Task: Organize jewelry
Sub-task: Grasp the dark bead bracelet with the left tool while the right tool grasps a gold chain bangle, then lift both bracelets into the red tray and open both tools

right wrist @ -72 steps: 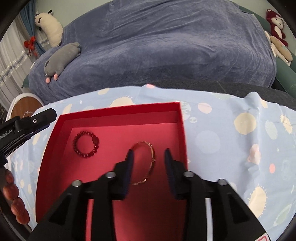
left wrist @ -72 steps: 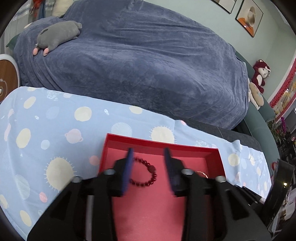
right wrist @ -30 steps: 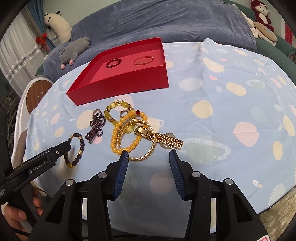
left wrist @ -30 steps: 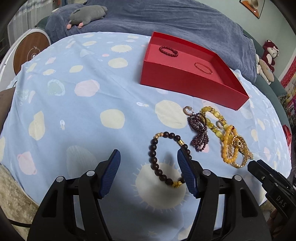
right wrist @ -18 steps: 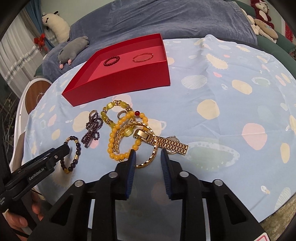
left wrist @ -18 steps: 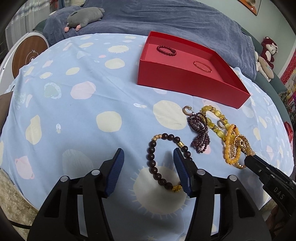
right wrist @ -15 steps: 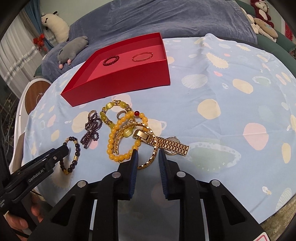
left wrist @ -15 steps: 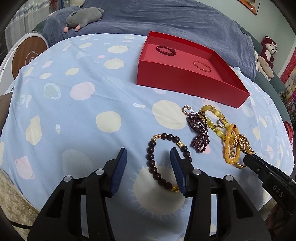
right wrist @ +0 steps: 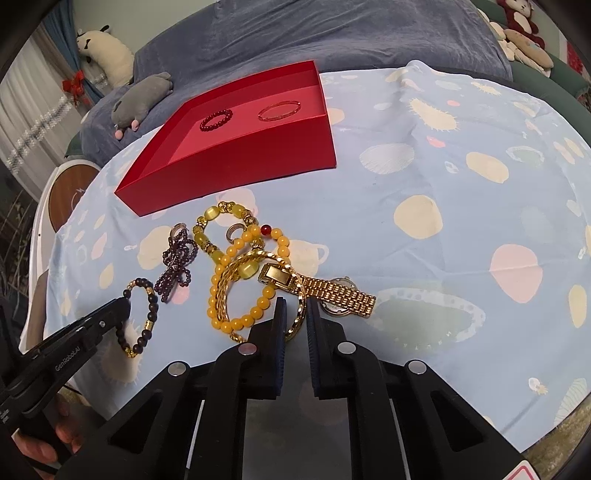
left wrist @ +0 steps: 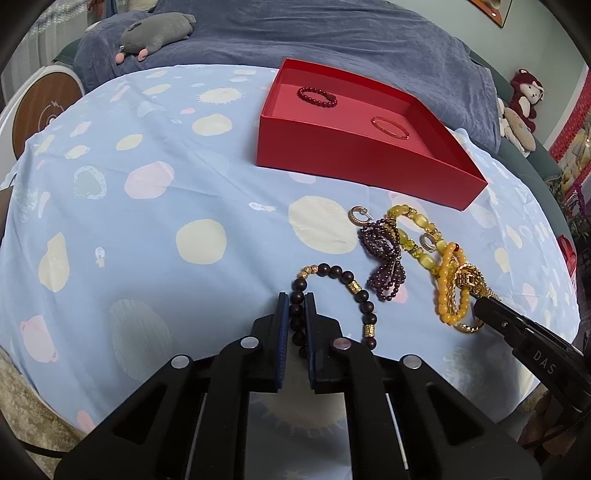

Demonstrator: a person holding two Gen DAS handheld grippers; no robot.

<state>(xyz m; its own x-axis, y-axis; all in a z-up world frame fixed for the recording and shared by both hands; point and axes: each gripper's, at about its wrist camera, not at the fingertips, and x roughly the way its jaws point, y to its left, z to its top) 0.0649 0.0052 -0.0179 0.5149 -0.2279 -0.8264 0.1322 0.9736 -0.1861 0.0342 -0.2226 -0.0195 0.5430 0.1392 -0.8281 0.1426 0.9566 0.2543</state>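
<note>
My left gripper (left wrist: 296, 300) is shut on the dark bead bracelet (left wrist: 347, 277), which lies on the blue spotted cloth (left wrist: 147, 229). My right gripper (right wrist: 295, 306) is shut on the gold chain bangle (right wrist: 221, 291) in the jewelry pile. The pile also holds a yellow bead bracelet (right wrist: 255, 236), a gold watch (right wrist: 332, 291), a purple bead bracelet (right wrist: 177, 269) and small hoop earrings (right wrist: 234, 232). The red box (left wrist: 354, 155) behind holds a dark red bead bracelet (left wrist: 317, 96) and a thin gold bangle (left wrist: 389, 122).
A blue blanket-covered sofa (left wrist: 332, 40) with a grey plush toy (left wrist: 155, 33) stands behind the table. A round white and brown device (left wrist: 37, 114) is at the left. The cloth edge runs close below both grippers.
Both grippers moved from the red box back to the near jewelry pile. The left closed on the dark bead bracelet and the right closed on the gold chain bangle.
</note>
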